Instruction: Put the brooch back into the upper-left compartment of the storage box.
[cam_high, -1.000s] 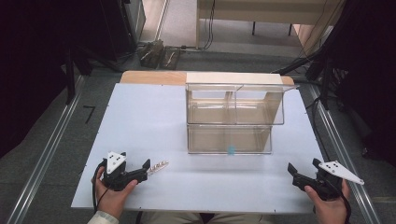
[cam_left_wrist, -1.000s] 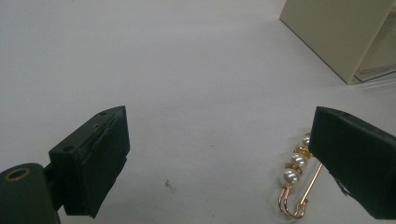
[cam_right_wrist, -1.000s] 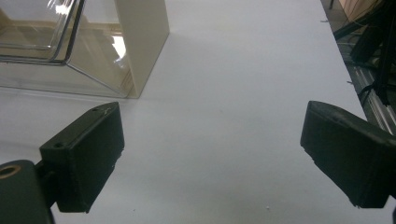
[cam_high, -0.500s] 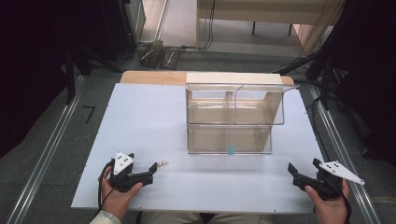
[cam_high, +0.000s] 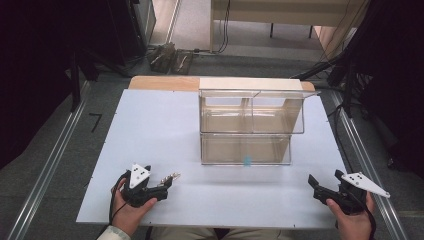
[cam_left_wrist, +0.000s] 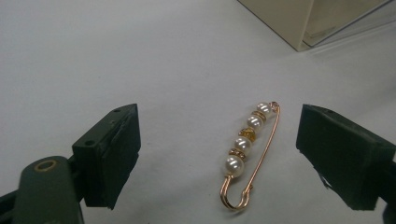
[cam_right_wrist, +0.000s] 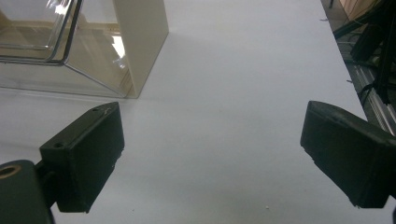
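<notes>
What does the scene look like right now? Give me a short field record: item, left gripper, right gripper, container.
item: pearl pin, lying flat on the white table, gold-coloured clasp, five beads in a row
left gripper: jaws either side of the pin, just been closing, pads not touching it
right gripper: open, nothing between the jaws, low over the table's right side
container: clear two-tier organiser at table centre, back half; a small blue spot at its lower front
contact: none seen between grippers and organiser
</notes>
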